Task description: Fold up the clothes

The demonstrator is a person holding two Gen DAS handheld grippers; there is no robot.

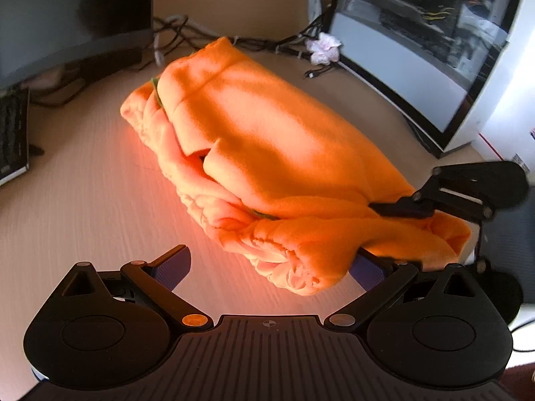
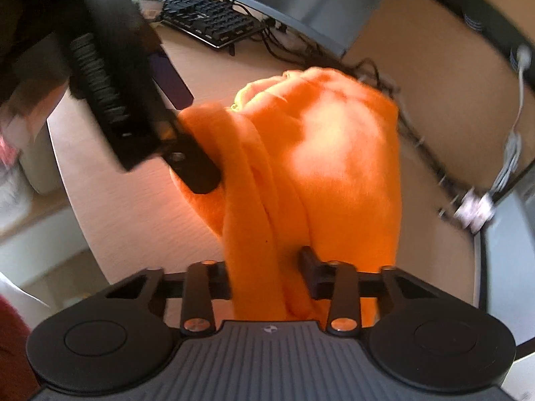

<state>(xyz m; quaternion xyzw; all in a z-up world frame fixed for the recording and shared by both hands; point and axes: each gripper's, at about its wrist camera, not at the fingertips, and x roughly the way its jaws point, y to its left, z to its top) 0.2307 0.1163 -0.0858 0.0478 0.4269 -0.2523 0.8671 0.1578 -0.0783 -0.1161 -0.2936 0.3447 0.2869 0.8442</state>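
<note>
An orange fleece garment (image 1: pixel 267 140) lies folded in a thick bundle on the light wooden desk (image 1: pixel 83 183). My left gripper (image 1: pixel 271 255) is open wide at the bundle's near end. Its left finger (image 1: pixel 174 264) is bare, and the cloth's near corner drapes over its right finger (image 1: pixel 366 272). My right gripper (image 2: pixel 267 267) is shut on a thick fold of the orange garment (image 2: pixel 334 153). In the left wrist view the right gripper (image 1: pixel 401 209) grips the bundle's right edge. In the right wrist view the left gripper (image 2: pixel 197 170) touches the cloth's left side.
A monitor (image 1: pixel 67 16) and a black keyboard (image 1: pixel 13 133) stand at the back left. A glass-sided computer case (image 1: pixel 418 50) stands at the right. Tangled cables (image 1: pixel 200 36) and a crumpled tissue (image 1: pixel 322 48) lie behind the garment. The desk edge (image 2: pixel 77 207) curves nearby.
</note>
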